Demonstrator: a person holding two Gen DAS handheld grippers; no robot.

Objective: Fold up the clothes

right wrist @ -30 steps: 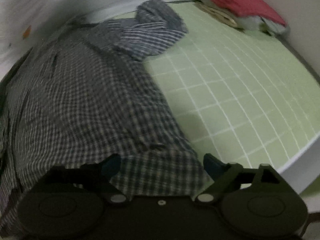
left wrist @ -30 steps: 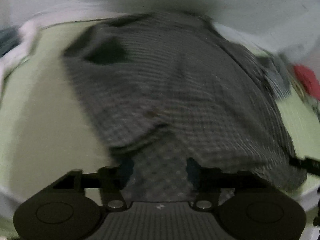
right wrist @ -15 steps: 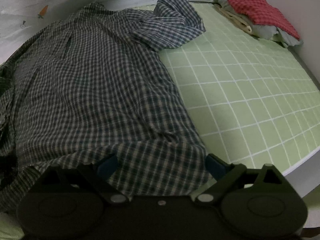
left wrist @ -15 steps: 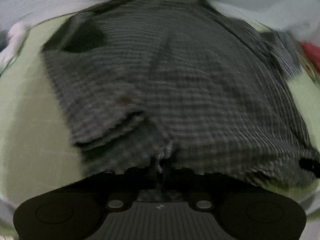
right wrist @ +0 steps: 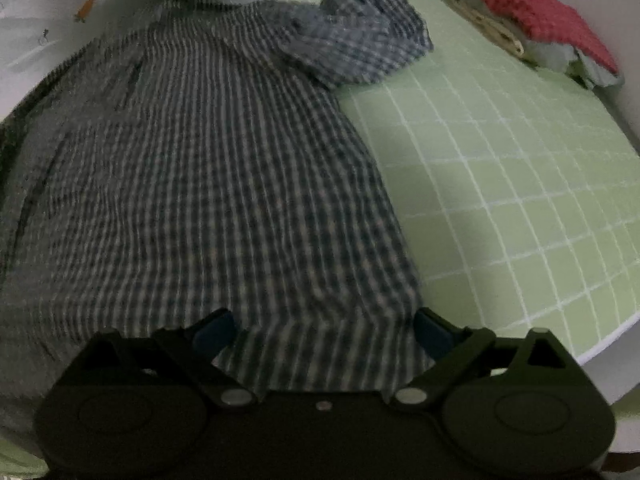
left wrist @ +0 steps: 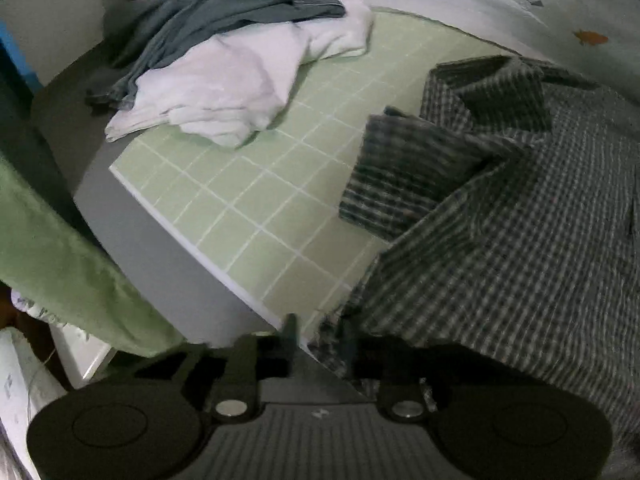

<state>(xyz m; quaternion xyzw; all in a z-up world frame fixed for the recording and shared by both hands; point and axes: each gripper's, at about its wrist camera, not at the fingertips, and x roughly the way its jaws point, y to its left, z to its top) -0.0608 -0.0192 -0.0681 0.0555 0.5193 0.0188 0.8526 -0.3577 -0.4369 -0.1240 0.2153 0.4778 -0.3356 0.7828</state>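
Folding barely begun: dark checked cotton shirt (right wrist: 208, 184) lies spread on green grid mat (right wrist: 500, 168), sleeves loose. My left gripper (left wrist: 318, 340) has just been opening, hem at one finger, nothing clamped; right gripper (right wrist: 324, 328) wide open astride hem.

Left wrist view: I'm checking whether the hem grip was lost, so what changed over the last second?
The left gripper pinched shut on the checked shirt hem, then its jaws opened again and it swung sideways off the shirt; now only the mat edge lies between its fingers. The right gripper stayed open over the hem, and the shirt stayed spread out.
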